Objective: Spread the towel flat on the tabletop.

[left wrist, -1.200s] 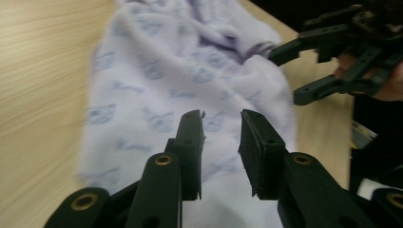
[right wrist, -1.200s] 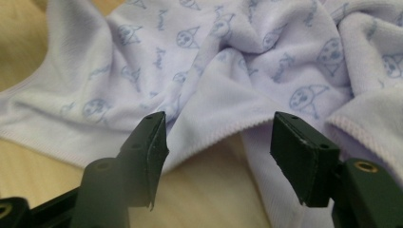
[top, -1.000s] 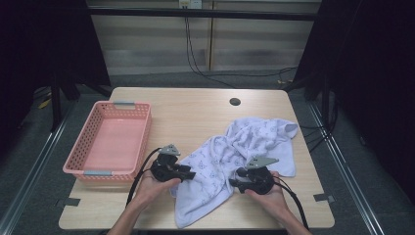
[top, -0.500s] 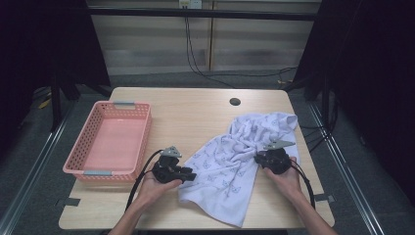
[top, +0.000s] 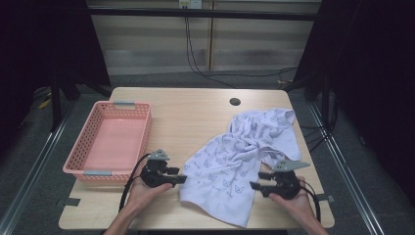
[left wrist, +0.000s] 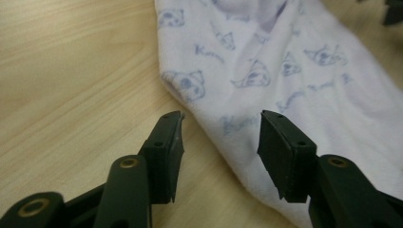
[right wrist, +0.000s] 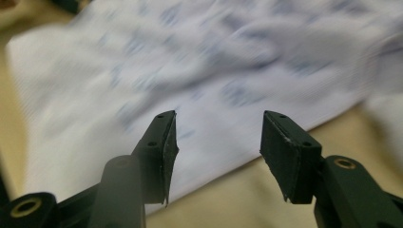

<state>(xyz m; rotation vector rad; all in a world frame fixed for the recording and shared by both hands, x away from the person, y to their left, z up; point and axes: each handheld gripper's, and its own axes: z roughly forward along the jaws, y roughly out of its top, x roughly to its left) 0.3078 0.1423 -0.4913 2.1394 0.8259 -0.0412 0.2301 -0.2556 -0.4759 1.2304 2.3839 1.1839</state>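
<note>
Lying: towel [top: 244, 161] spread loosely across the right half of the table [top: 195, 115], pale lilac with small printed animal faces and script.
Towel shape: far end bunched and creased near the table's right rear; near end flatter, its lower corner reaching close to the front edge.
Left gripper [top: 177, 177]: held low at the towel's left edge, jaws pointing right toward the cloth.
Left jaws: spread, just been opening; in the left gripper view [left wrist: 221, 128] the towel's hem runs across the gap between them, but neither pad presses on it.
Left pads [left wrist: 168, 147]: the left one over bare wood just beside the hem, the right one over the cloth.
Right gripper [top: 259, 182]: at the towel's right near edge, jaws pointing left toward the cloth.
Right jaws: spread, just been opening; in the right gripper view [right wrist: 218, 128] towel and table lie beyond the gap, nothing pinched.
Right gripper view: blurred, so the print cannot be read there.
Hands: left hand [top: 147, 188] and right hand [top: 293, 200] come in from the front edge, each wrapped round its gripper.
Basket [top: 80, 152]: pink, on the table's left side, well apart from the towel, just beside the left gripper.
Hole [top: 235, 102]: small dark round one in the tabletop, near the rear edge, beside the towel's far end.
</note>
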